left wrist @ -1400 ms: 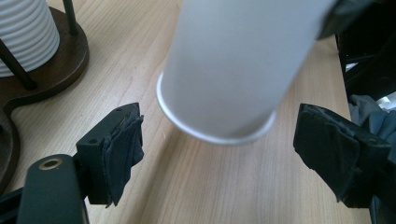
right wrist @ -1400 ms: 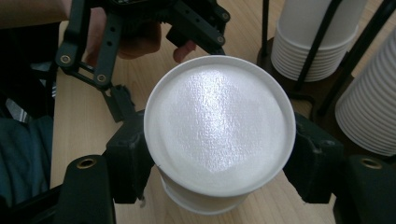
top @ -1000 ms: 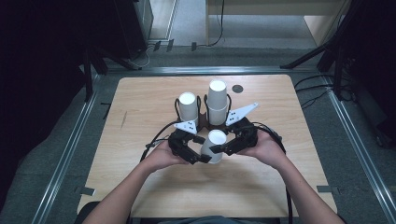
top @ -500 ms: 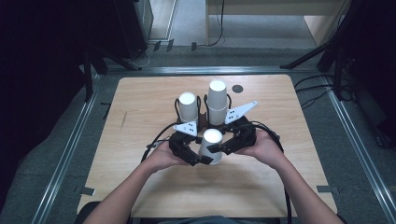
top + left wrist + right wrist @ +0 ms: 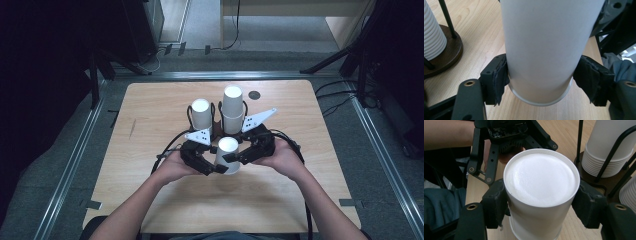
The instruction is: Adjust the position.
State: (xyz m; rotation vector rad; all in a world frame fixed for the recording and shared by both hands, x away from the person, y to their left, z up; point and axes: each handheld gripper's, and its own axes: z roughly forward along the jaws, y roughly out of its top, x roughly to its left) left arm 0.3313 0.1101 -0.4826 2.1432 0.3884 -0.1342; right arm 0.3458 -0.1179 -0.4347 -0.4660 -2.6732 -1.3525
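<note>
Right, the upside-down white cup (image 5: 228,154) sits at the table's (image 5: 150,110) near middle, my left gripper (image 5: 207,165) clamped low by its rim, my right gripper (image 5: 235,156) clamped higher, cup stacks (image 5: 233,107) just behind.

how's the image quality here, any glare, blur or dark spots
High view: dim, with near-black room edges and only the table lit. Left gripper view: the cup looms close and soft, its lower side shaded grey. Right gripper view: sharp, with the cup's upturned base bright, near washed out.
</note>
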